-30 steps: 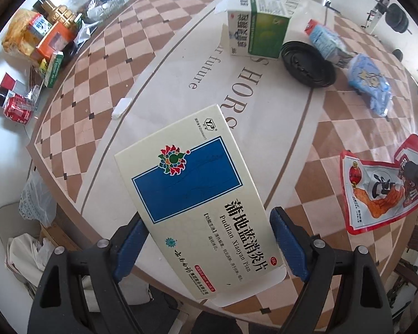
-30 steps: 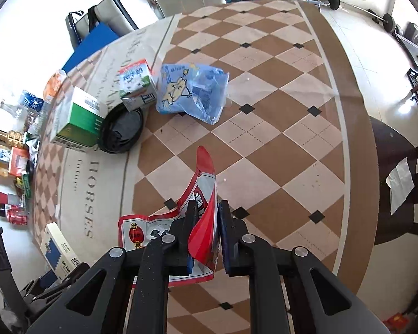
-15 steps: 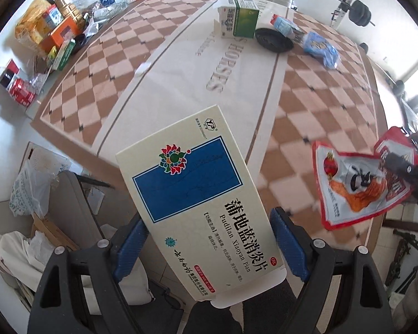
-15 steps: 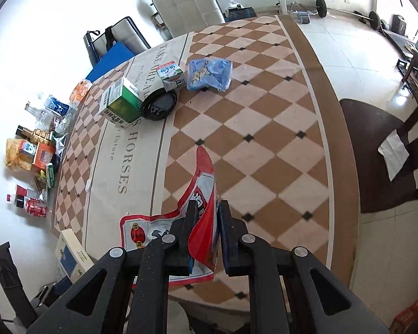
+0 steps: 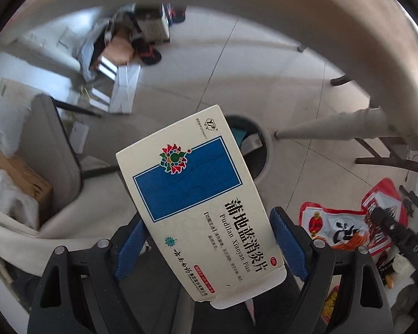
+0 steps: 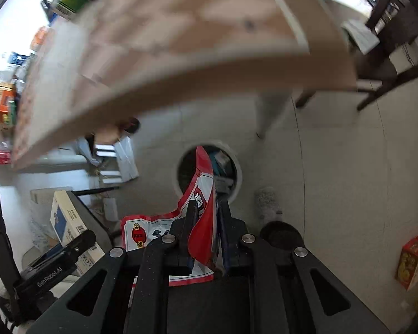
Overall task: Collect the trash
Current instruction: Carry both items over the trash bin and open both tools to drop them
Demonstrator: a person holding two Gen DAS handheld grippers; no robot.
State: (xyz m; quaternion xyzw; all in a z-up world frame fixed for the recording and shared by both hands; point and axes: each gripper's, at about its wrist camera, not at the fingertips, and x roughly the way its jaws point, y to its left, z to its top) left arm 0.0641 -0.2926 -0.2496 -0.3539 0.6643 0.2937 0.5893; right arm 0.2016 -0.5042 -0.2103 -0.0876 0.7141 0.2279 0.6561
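Medicine box: cream with a blue panel, clamped between the blue pads of the left gripper, tilted, its far end over the bin.
Snack wrapper: red and white, pinched in the pressed-together jaws of the right gripper, its tip over the bin mouth.
Trash bin: round, white-rimmed, on the floor just beyond both jaws, rubbish inside.
Table edge: blurred, beyond the bin.

The box hides most of the bin; the table at top is blurred.
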